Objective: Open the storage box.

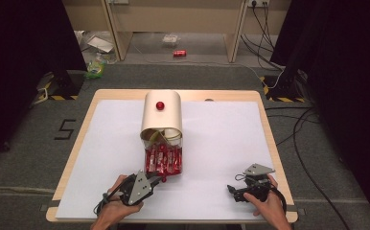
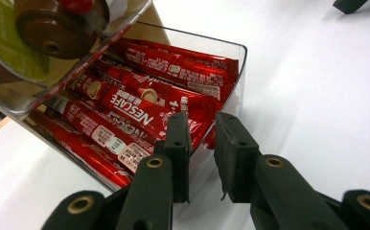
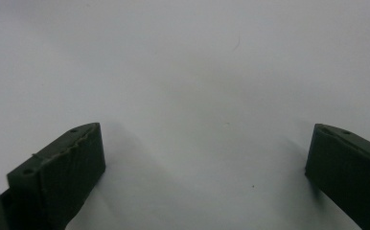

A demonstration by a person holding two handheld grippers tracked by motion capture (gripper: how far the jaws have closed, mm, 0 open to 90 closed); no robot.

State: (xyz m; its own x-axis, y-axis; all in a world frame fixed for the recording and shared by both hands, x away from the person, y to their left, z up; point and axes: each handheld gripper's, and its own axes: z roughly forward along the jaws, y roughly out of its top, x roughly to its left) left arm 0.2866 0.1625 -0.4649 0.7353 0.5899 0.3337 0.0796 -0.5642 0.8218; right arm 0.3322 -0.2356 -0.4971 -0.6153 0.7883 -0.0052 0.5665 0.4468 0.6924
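Step in hand, as judged: gripping the near wall of the clear plastic drawer (image 2: 221, 72) that sticks out of the cream, round-topped dispenser box (image 1: 161, 115). The drawer sits near the middle of the table, just near-side of the box, packed with red Nescafé stick sachets (image 2: 140, 103) lying lengthwise.

Left gripper (image 2: 202, 132): jaws brought close together, straddling the drawer's near wall close to its right corner. One jaw is inside over the sachets, the other outside. A narrow gap remains; whether the pads already press on the plastic cannot be told.

Right gripper (image 1: 244, 190): jaws spread wide, nothing between them, resting at the near right of the table, well apart from the drawer.

Next move, as judged: finish the pinch on the wall, then pull straight toward the near edge. The wall is thin and slick, so a skewed pull could slip off or drag the whole box; the free gripper could steady it.

Surface: white sheet (image 1: 221, 143) over a light wooden table (image 1: 264, 110). A small red knob (image 1: 160, 105) sits on the box top.

Room: grey carpeted floor, black cables at far right, a red can (image 1: 179, 53) on the floor beyond the table.
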